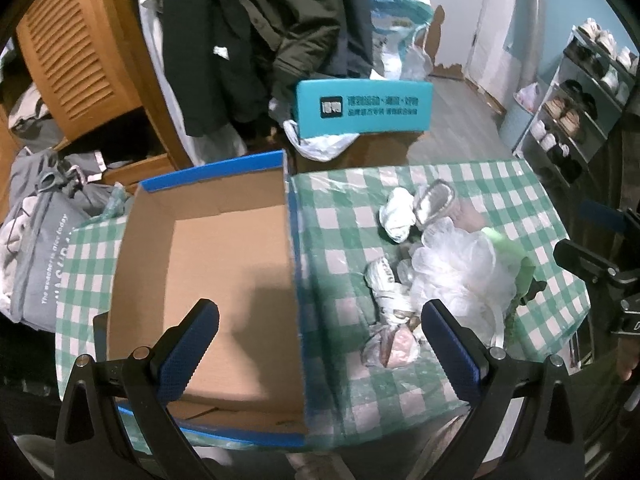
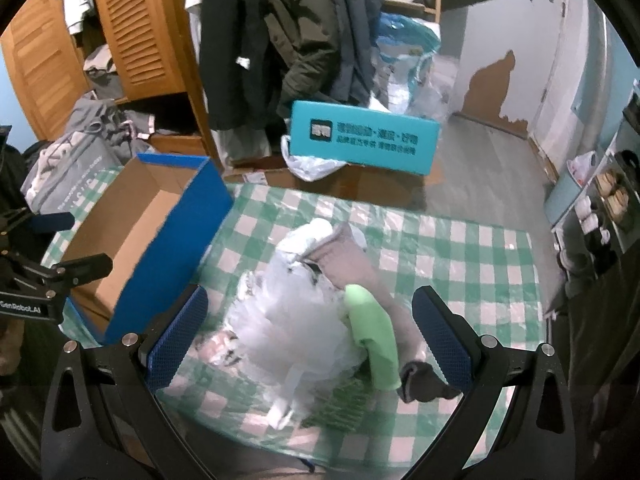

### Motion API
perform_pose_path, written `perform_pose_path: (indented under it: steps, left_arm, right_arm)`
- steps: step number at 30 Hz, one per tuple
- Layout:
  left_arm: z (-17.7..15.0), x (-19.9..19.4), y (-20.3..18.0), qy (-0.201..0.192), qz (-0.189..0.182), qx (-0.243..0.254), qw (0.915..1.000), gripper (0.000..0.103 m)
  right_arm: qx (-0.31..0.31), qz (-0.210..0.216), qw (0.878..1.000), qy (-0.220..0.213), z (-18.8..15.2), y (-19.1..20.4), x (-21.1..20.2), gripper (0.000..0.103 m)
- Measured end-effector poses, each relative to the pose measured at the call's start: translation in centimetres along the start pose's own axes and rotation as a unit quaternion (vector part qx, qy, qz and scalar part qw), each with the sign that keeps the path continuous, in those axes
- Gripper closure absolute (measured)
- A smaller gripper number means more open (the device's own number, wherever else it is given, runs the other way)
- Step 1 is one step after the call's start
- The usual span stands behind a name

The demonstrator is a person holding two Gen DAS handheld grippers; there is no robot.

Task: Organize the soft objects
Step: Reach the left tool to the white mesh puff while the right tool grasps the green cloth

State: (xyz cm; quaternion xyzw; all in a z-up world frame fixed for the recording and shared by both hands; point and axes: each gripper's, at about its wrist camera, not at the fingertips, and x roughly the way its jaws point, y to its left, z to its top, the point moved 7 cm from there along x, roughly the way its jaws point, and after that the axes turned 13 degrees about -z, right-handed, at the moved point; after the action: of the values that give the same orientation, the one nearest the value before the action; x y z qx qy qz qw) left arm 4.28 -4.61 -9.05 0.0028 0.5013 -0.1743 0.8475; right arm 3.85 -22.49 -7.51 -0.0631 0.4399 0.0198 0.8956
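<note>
An open blue cardboard box (image 1: 208, 264) with nothing in it sits on the left of a green-checked table (image 1: 344, 216); it also shows in the right wrist view (image 2: 160, 240). To its right lies a heap of soft things: a white mesh bath pouf (image 1: 460, 272) (image 2: 296, 316), rolled white socks (image 1: 396, 212), a grey slipper (image 1: 434, 200) (image 2: 352, 260), a green cloth (image 2: 374, 336) and a dark sock (image 2: 420, 384). My left gripper (image 1: 320, 344) is open above the box's right wall. My right gripper (image 2: 310, 328) is open over the pouf.
A teal box (image 1: 364, 106) and plastic bags (image 1: 320, 144) stand on the floor beyond the table. Hanging coats (image 1: 260, 40) and a wooden wardrobe (image 1: 80, 52) are behind. A grey bag (image 1: 44, 240) lies left. A shoe rack (image 1: 576, 108) stands right.
</note>
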Motion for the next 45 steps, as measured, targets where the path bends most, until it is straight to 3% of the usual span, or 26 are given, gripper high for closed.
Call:
perform_pose_path:
  steps: [14,27,40,42,44,45]
  left_arm:
    - [0.0,5.2,-4.0,0.076,-0.020,0.032,0.9964,0.001]
    - [-1.3,10.6,-5.5,0.137,-0.027,0.043,0.9893,0.001]
    - [-1.9,13.5,-6.7,0.167,-0.051,0.034,0.9840,0.001]
    - [-1.9,13.8,-6.8,0.170,-0.054,0.032,0.9835,0.001]
    - [-2.0,13.9,-6.9,0.171,-0.054,0.035,0.9831,0.001]
    - [-2.0,14.1,-7.0,0.172,-0.054,0.037,0.9829,0.001]
  right_arm:
    - [0.023,-0.001,0.999,0.049,-2.6,-4.0,1.8,0.003]
    - [0.042,-0.003,0.994,0.104,-3.6,-5.4,6.8,0.015]
    - [0.044,0.002,0.990,0.136,-3.9,-5.5,10.0,0.024]
    - [0.042,0.001,0.989,0.142,-4.1,-5.4,10.6,0.031]
    - [0.037,0.002,0.988,0.149,-4.3,-5.3,11.1,0.044]
    - [0.036,0.005,0.988,0.153,-4.5,-5.3,11.3,0.057]
